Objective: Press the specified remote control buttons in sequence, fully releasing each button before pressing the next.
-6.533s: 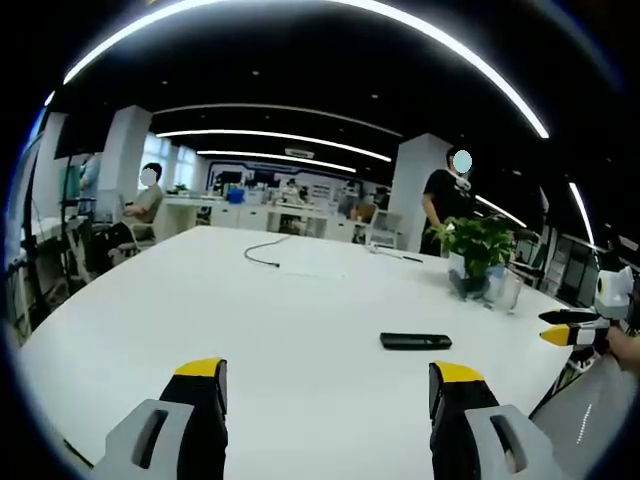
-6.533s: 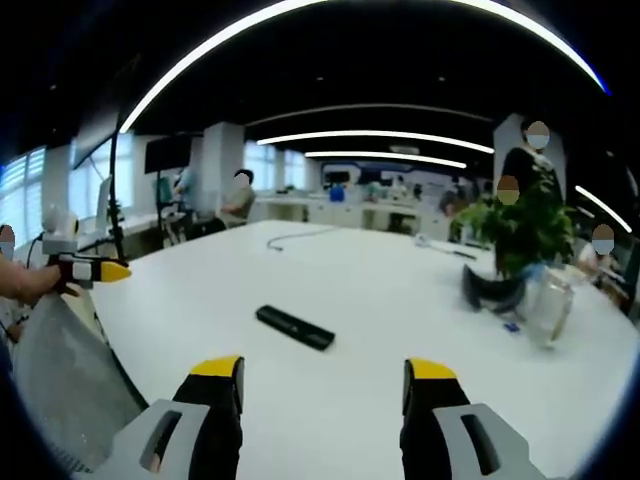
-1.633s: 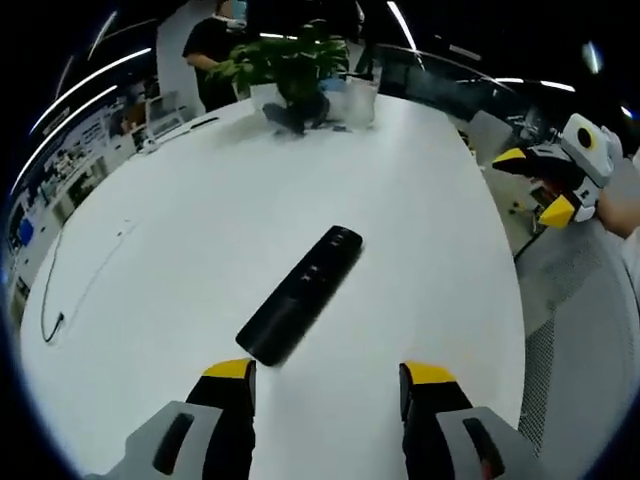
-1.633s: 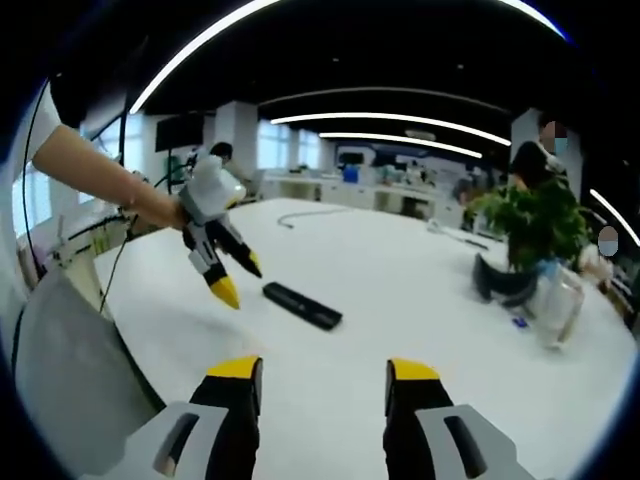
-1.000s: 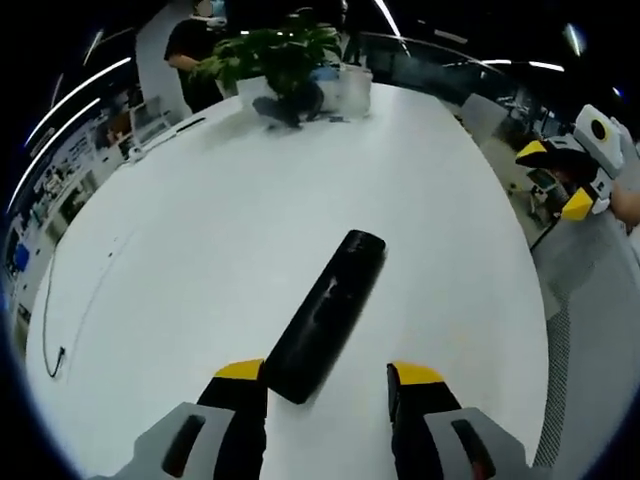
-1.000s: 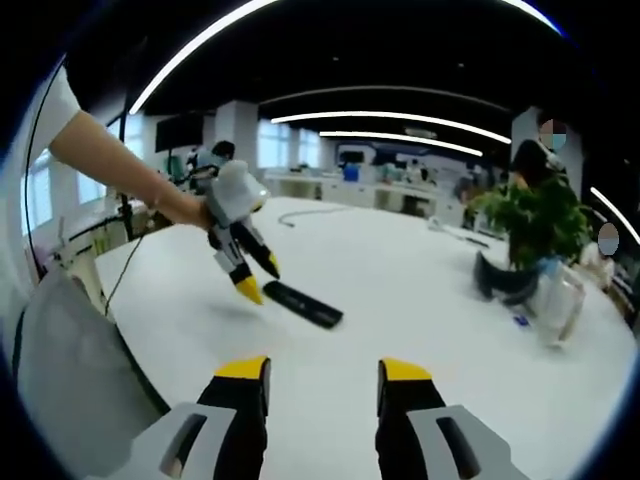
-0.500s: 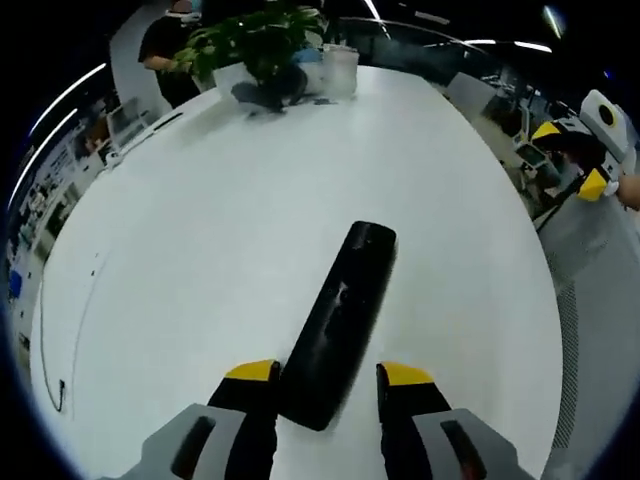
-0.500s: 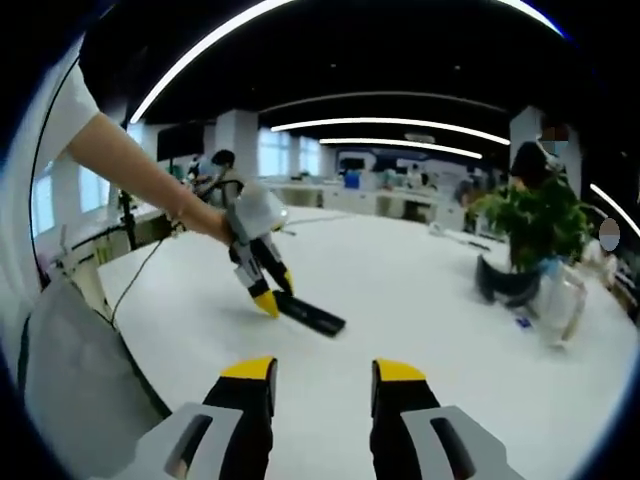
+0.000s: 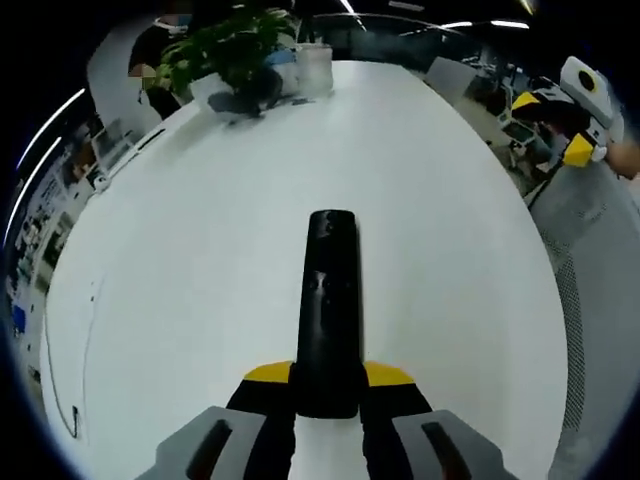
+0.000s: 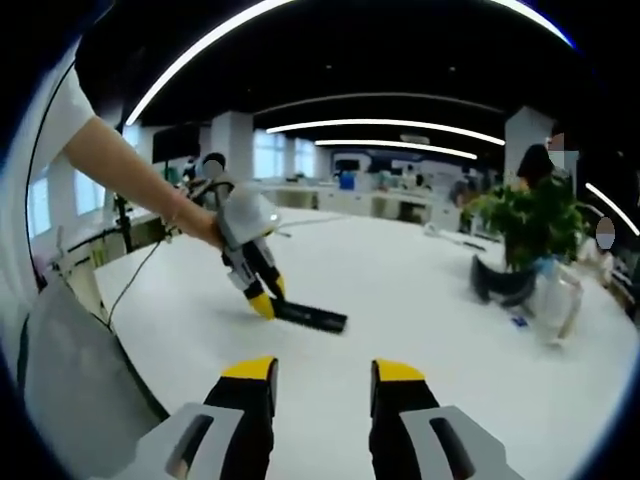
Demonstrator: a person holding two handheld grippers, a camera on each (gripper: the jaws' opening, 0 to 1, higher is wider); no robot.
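We see the left gripper (image 9: 328, 374) grasping the remote (image 9: 328, 305) near the counter (image 9: 200, 250) edge, while the right gripper (image 10: 323, 369) hovers released.

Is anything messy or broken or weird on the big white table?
Nothing stands out. The black remote control lies flat on the white table with its near end between the left gripper fingers. The potted plant stands upright beside a clear container, with no spill showing.
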